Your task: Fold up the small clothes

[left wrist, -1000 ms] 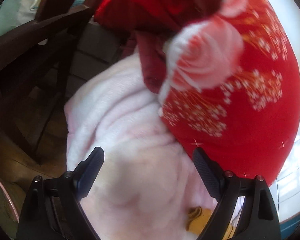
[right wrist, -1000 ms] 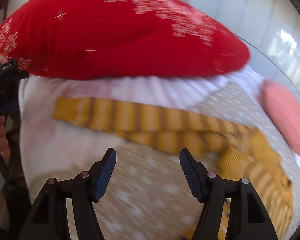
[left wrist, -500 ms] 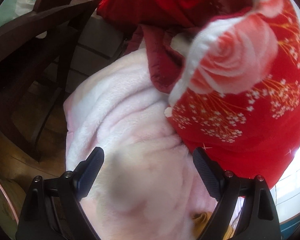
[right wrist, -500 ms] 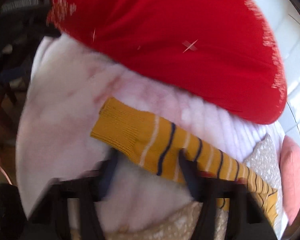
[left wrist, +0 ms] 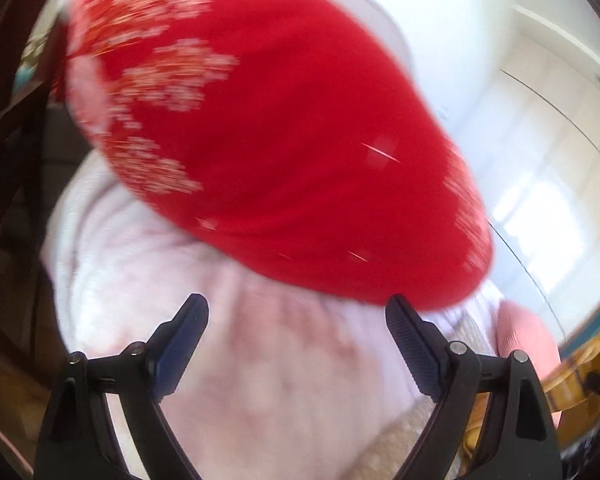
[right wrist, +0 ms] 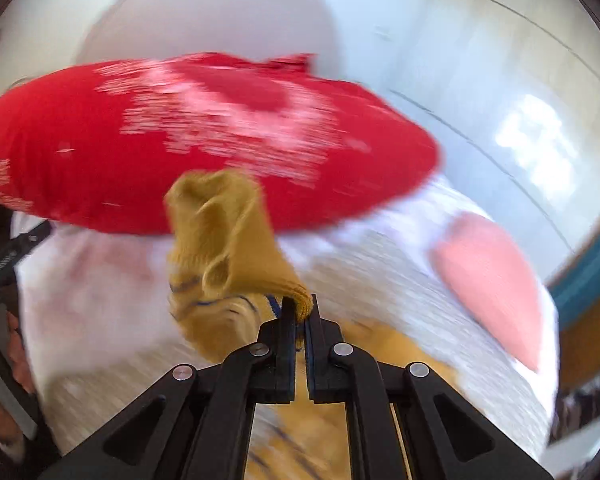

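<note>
Gripping: sock (right wrist: pixel 224 256) is pinched at its cuff by right gripper (right wrist: pixel 299 312), fingers clenched, bunched above blanket (right wrist: pixel 100 300).
Left gripper (left wrist: pixel 296 316): fingers spread, nothing held, over blanket (left wrist: pixel 260 360).
Pillow (left wrist: pixel 280 152): laid on blanket.

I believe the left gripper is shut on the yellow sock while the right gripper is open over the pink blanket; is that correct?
The sides are swapped. The right wrist view shows the right gripper shut on the yellow sock; the left wrist view shows the left gripper open over the pink blanket.
</note>
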Demonstrator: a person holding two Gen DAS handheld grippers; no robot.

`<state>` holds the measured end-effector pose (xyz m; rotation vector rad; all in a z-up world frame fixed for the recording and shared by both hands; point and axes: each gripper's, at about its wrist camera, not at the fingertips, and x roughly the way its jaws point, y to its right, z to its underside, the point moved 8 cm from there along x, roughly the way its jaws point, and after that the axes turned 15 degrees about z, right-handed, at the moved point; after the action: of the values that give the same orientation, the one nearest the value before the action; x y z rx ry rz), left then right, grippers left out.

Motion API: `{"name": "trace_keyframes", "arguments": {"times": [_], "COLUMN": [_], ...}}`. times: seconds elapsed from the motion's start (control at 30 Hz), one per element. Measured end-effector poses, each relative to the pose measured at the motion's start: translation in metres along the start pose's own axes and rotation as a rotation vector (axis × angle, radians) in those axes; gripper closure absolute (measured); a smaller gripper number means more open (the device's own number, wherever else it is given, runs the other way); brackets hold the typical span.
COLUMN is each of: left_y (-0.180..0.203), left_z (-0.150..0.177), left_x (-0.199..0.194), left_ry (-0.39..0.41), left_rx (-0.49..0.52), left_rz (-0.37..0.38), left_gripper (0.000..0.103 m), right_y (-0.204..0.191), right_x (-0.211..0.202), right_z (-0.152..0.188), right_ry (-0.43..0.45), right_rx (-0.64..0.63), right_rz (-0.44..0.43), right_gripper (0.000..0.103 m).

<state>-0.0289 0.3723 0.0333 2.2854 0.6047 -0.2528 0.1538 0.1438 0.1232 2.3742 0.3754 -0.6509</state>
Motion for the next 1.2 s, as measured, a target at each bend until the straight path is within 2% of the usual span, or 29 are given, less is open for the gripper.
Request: {"name": "trace_keyframes", "arguments": {"times": [0.13, 0.23, 0.33, 0.37, 0.4, 0.43, 0.47, 0.5, 0.6, 0.67, 0.7, 0.73, 0.77, 0.8, 0.83, 0.9, 1.03, 1.07, 1.13, 1.2], "left_y": [0.033, 0.055, 0.077, 0.084, 0.087, 0.094, 0.099, 0.103, 0.121, 0.131, 0.136, 0.139, 0.141, 0.143, 0.14, 0.135, 0.123, 0.121, 0.12, 0.119], "left_z": [0.017, 0.029, 0.044, 0.05, 0.053, 0.06, 0.065, 0.07, 0.092, 0.104, 0.108, 0.112, 0.114, 0.116, 0.115, 0.113, 0.116, 0.116, 0.12, 0.123], "left_x": [0.005, 0.008, 0.012, 0.014, 0.015, 0.016, 0.018, 0.017, 0.018, 0.02, 0.02, 0.021, 0.023, 0.023, 0.025, 0.029, 0.039, 0.04, 0.04, 0.041], "left_ry": [-0.038, -0.061, -0.091, -0.105, -0.115, -0.131, -0.147, -0.161, -0.234, -0.265, -0.275, -0.286, -0.296, -0.299, -0.303, -0.312, -0.357, -0.363, -0.378, -0.381], "left_rx": [0.057, 0.098, 0.142, 0.157, 0.169, 0.187, 0.199, 0.204, 0.224, 0.265, 0.282, 0.303, 0.323, 0.329, 0.329, 0.316, 0.293, 0.288, 0.284, 0.283], "left_rz": [0.067, 0.101, 0.142, 0.155, 0.163, 0.173, 0.186, 0.2, 0.263, 0.278, 0.282, 0.286, 0.285, 0.282, 0.272, 0.254, 0.227, 0.225, 0.228, 0.224], "left_gripper": [0.013, 0.013, 0.013, 0.013, 0.013, 0.013, 0.013, 0.013, 0.013, 0.013, 0.013, 0.013, 0.013, 0.013, 0.013, 0.013, 0.012, 0.012, 0.012, 0.012], "right_y": [0.096, 0.16, 0.219, 0.232, 0.242, 0.246, 0.249, 0.251, 0.232, 0.196, 0.172, 0.138, 0.121, 0.083, 0.058, -0.005, -0.098, -0.117, -0.123, -0.113], "right_x": [0.007, 0.02, 0.028, 0.027, 0.024, 0.022, 0.019, 0.017, 0.022, 0.03, 0.033, 0.034, 0.03, 0.024, 0.019, 0.0, -0.042, -0.053, -0.061, -0.064], "right_z": [0.071, 0.146, 0.213, 0.227, 0.24, 0.245, 0.248, 0.249, 0.246, 0.239, 0.236, 0.235, 0.236, 0.236, 0.235, 0.236, 0.233, 0.231, 0.231, 0.234], "right_ry": [-0.115, -0.234, -0.385, -0.412, -0.429, -0.43, -0.426, -0.411, -0.406, -0.421, -0.435, -0.453, -0.457, -0.465, -0.469, -0.465, -0.426, -0.41, -0.368, -0.376], "right_rx": [0.077, 0.084, 0.114, 0.158, 0.26, 0.332, 0.4, 0.467, 0.505, 0.498, 0.494, 0.484, 0.474, 0.44, 0.41, 0.33, 0.215, 0.182, 0.135, 0.176], "right_rz": [0.147, 0.344, 0.588, 0.605, 0.562, 0.523, 0.489, 0.455, 0.374, 0.279, 0.202, 0.096, 0.043, -0.057, -0.115, -0.247, -0.436, -0.452, -0.399, -0.413], "right_gripper": [0.1, 0.1, 0.092, 0.091, 0.089, 0.082, 0.07, 0.066, 0.064, 0.064, 0.064, 0.065, 0.073, 0.077, 0.084, 0.086, 0.087, 0.092, 0.095, 0.095]}}
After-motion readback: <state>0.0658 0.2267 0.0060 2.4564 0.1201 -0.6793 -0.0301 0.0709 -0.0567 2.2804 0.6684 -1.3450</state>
